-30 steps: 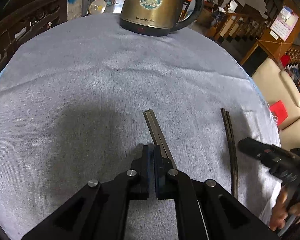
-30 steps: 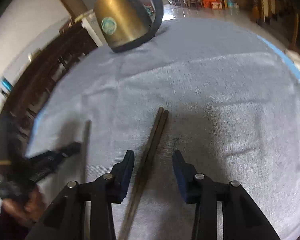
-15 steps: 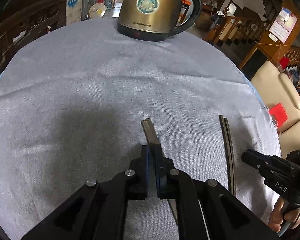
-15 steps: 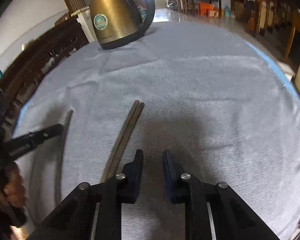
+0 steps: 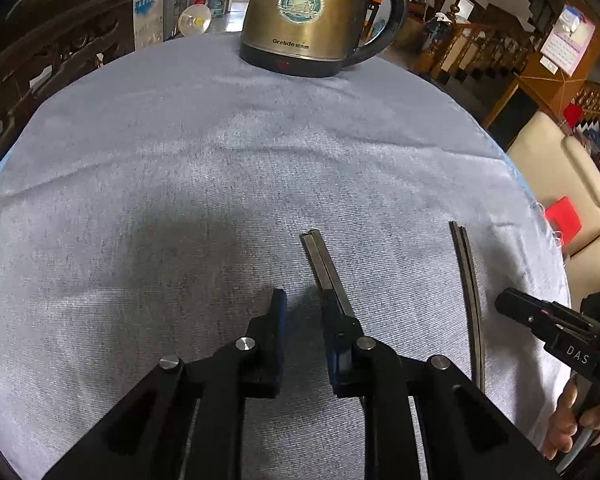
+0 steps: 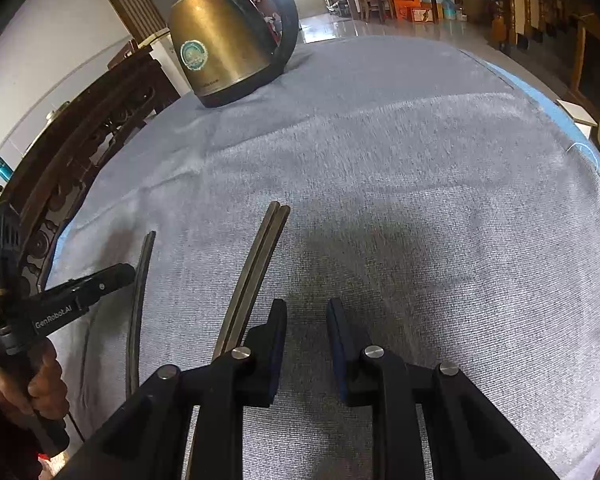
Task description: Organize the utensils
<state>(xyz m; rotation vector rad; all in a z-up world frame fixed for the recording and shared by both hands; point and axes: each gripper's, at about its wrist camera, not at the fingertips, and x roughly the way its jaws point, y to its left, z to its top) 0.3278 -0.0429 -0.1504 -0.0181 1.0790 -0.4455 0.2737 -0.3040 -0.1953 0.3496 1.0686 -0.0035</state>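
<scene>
Opening, left tongs (image 5: 303, 306) empty; pair (image 5: 324, 262) lies just right of the gap, running away. Right tongs (image 6: 306, 316) opening, empty.

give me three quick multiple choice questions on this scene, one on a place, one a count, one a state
1. Where does the kettle stand?
A) at the far side of the grey cloth
B) on the floor
C) on a sofa

2. How many pairs of chopsticks lie on the cloth?
A) one
B) two
C) four

3. The kettle is
A) tipped over
B) upright
C) hanging

Answers:
1 A, it sits at the cloth's far edge.
2 B, the middle pair and the edge pair lie apart.
3 B, its base is flat on the cloth.
</scene>
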